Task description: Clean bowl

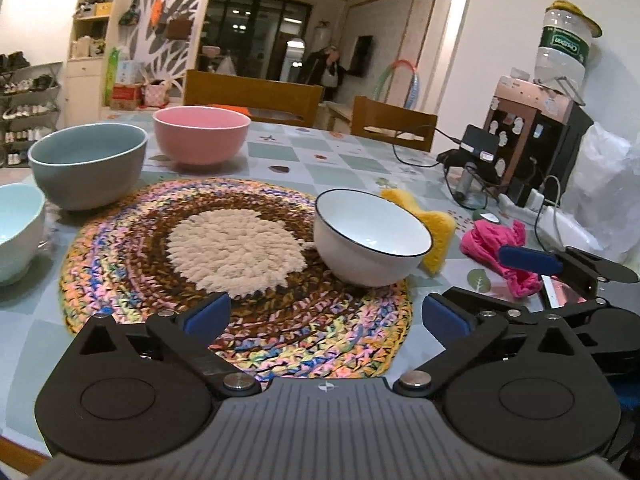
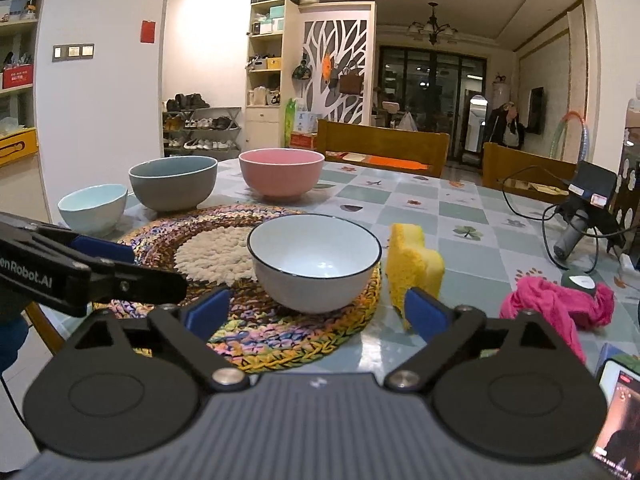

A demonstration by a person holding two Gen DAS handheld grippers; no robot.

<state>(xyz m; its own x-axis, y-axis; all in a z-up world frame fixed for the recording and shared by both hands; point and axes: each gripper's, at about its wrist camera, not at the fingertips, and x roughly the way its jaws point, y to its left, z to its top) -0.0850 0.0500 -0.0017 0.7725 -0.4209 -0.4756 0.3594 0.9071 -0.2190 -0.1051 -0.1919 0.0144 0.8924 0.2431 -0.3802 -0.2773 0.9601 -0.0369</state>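
A white bowl (image 1: 372,236) with a thin dark rim stands empty on the right part of a round braided mat (image 1: 132,240). A yellow sponge (image 1: 438,236) stands on edge just right of the bowl, and a crumpled pink cloth (image 1: 488,246) lies further right. My left gripper (image 1: 325,314) is open over the mat's near edge, short of the bowl, with nothing between its pads. My right gripper (image 2: 318,311) is also open and empty, with the bowl (image 2: 314,264) straight ahead and the sponge (image 2: 414,268) beside its right pad. The cloth (image 2: 556,304) lies to its right.
Along the table's (image 1: 340,160) left and far side stand a grey-blue bowl (image 1: 88,164), a pink bowl (image 1: 200,136) and a pale blue bowl (image 1: 16,232). On the right are cables, a phone stand (image 2: 588,196) and a water dispenser (image 1: 536,140). Wooden chairs (image 1: 252,96) line the far edge.
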